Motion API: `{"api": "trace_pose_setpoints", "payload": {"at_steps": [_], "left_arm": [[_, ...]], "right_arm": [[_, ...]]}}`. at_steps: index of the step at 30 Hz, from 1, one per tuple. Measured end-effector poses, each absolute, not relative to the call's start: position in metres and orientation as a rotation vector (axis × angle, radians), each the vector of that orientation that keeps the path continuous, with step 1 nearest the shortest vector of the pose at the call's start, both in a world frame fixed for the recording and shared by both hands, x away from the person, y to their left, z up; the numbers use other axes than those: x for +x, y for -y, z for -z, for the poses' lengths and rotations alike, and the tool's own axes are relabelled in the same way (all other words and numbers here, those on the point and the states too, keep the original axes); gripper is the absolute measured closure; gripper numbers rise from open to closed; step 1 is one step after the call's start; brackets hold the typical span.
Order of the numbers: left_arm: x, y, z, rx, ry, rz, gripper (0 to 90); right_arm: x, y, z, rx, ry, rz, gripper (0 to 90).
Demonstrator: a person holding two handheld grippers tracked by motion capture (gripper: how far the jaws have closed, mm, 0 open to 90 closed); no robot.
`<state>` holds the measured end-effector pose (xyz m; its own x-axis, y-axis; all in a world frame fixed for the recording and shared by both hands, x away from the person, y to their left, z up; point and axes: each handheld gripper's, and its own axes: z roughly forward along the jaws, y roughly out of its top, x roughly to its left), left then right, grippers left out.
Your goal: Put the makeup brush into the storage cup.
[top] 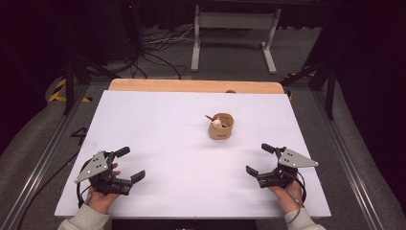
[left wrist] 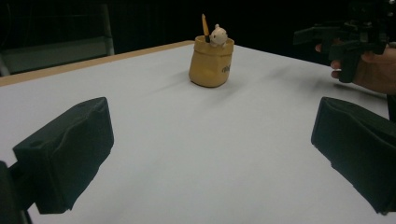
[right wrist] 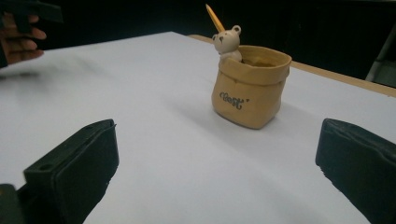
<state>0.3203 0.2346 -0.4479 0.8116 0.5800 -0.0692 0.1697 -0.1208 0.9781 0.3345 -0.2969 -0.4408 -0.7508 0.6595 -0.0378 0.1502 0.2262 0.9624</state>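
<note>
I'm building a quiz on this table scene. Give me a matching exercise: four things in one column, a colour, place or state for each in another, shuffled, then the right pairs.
Things:
1. tan pouch-shaped holder
2. bear figure
3. pencil
4. left tongs

Descriptions:
A. open, holding nothing
B. pale cream, peeking over the holder's rim
C. standing upright on the white table, lettering on its front
D. orange-yellow, leaning out of the holder behind the bear

Pairs: 1-C, 2-B, 3-D, 4-A

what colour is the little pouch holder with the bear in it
Tan, mustard-yellow pouch with dark lettering; clearest in the right gripper view.
</note>
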Motion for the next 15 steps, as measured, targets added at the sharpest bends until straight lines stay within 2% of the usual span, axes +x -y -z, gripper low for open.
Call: {"api": "trace_pose_setpoints", "payload": {"at_steps": [15], "left_arm": [[0.3232, -0.2331, 0.4544, 1.695, -0.605, -0.368, 0.0]], "right_arm": [[0.337, 0.2975, 0.4444, 0.755, -2.083, -1.533, 0.0]]}}
